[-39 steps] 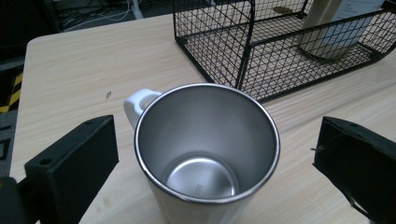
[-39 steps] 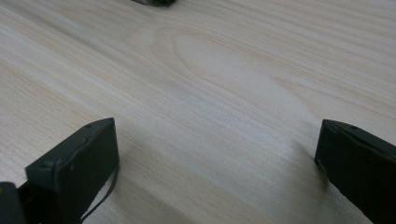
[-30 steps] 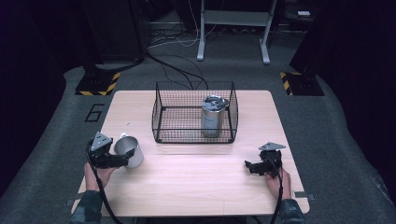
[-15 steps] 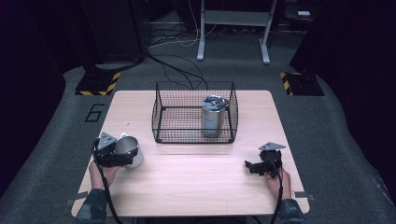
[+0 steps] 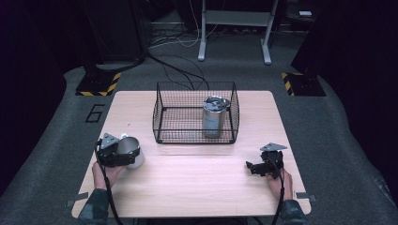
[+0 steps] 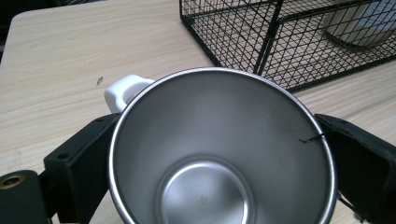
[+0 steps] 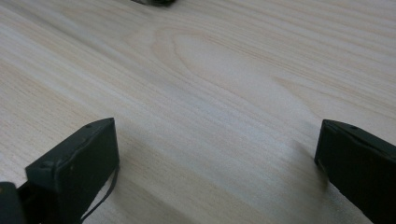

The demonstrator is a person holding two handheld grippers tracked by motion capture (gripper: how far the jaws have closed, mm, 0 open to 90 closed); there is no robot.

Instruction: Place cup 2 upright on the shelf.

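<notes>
- Mug (image 5: 130,151): steel cup with a white handle (image 6: 122,90), clamped in the left gripper (image 5: 114,153) at the front-left of the bench (image 5: 197,187).
- Left gripper fingers (image 6: 79,163) sit on opposite sides of the mug wall, spread about as wide as the mug's body and touching it.
- Orientation, left gripper view: the camera looks straight down the open mouth to the round base, so the mug's long axis runs roughly along the gripper's line of sight.
- Handle sticks out at upper left in that view, away from the fingers, toward bare bench.
- High view: the mug looks tipped, mouth facing back toward the gripper and the person's left hand (image 5: 104,172). Can't tell if its base touches the bench.
- Wire basket (image 5: 195,112) stands at bench centre, beyond the mug and to its right, apart from it. A steel canister (image 5: 215,116) stands upright inside, at the basket's right end.
- Right gripper (image 5: 262,165): at the front-right, well apart from the mug, low over the bench; fingers (image 7: 77,163) spread wide, nothing between them but wood grain.
</notes>
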